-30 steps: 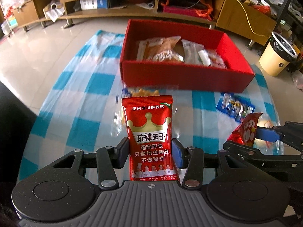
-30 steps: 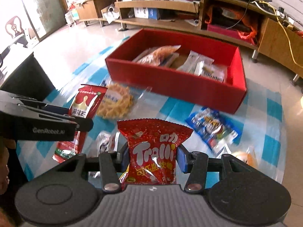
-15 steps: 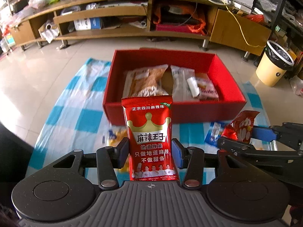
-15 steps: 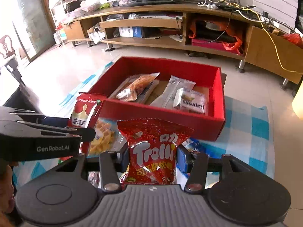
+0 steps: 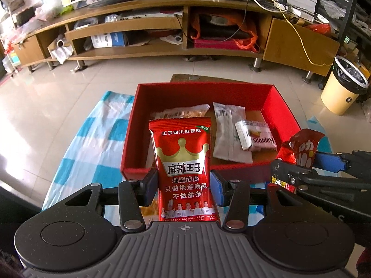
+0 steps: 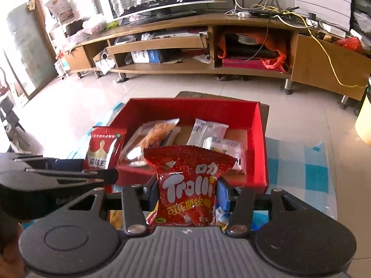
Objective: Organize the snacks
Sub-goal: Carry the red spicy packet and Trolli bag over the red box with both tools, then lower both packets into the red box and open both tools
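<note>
The left gripper [image 5: 184, 185] clamps a red spicy-strip packet [image 5: 184, 169] upright between its jaws, in front of the red box [image 5: 281, 106]. Inside the box lie an orange-filled bag [image 6: 154, 134], a pale wrapper [image 5: 228, 134] and what looks like a small pink packet [image 5: 260, 137]. The right gripper [image 6: 186, 193] pinches a Trolli gummy bag [image 6: 187, 185] at the box's near wall.

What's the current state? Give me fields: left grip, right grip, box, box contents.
left grip: left gripper shut on spicy strip packet, held upright
right grip: right gripper shut on Trolli gummy bag
box: red box open, ahead of both grippers
box contents: Kaprons wafer pack, grey packet, clear snack bag
</note>
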{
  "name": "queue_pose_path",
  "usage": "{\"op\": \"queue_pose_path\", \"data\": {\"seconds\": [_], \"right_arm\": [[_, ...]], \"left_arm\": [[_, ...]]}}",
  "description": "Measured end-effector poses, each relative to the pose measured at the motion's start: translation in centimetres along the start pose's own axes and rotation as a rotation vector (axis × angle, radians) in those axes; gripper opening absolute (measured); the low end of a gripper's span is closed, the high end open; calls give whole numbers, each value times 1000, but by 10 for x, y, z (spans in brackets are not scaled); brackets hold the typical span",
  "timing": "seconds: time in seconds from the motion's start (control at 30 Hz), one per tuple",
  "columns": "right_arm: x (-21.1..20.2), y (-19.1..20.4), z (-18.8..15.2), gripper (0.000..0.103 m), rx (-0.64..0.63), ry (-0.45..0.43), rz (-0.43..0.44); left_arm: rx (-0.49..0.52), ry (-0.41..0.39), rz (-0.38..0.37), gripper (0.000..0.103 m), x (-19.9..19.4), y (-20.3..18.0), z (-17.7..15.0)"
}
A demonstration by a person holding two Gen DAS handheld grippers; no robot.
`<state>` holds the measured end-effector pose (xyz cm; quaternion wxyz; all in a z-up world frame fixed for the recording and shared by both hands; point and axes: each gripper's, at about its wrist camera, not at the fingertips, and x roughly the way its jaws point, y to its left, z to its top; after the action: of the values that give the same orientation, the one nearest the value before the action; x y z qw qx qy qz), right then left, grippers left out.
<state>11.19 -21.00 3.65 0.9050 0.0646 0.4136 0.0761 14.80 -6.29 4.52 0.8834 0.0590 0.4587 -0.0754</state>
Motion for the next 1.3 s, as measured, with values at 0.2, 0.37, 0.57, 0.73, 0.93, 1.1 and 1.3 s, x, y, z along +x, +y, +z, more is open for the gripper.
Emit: {"op": "queue_pose_path", "data": {"seconds": [0.2,0.37,0.57,0.73,0.93,1.1,1.3], "right_arm": [[10,-6,13,46,23,-9,-7],[20,-12,22,46,43,-12,-15],[31,-17,34,46,63,-21,-17],[41,-21,43,46,70,-31,-20],[59,-24,48,46,83,-10,-30],[70,-26,51,46,87,0,-36],[80,-28,53,46,92,10,-54]], "left_arm": [[0,-9,8,55,9,-2,13],[-5,-19,14,55,17,-3,23],[-8,-19,25,56,30,-4,34],[1,-24,44,56,39,-8,42],[-4,-17,52,56,53,-8,50],[-7,-8,60,56,63,-8,54],[-8,14,67,56,73,-5,54]]}}
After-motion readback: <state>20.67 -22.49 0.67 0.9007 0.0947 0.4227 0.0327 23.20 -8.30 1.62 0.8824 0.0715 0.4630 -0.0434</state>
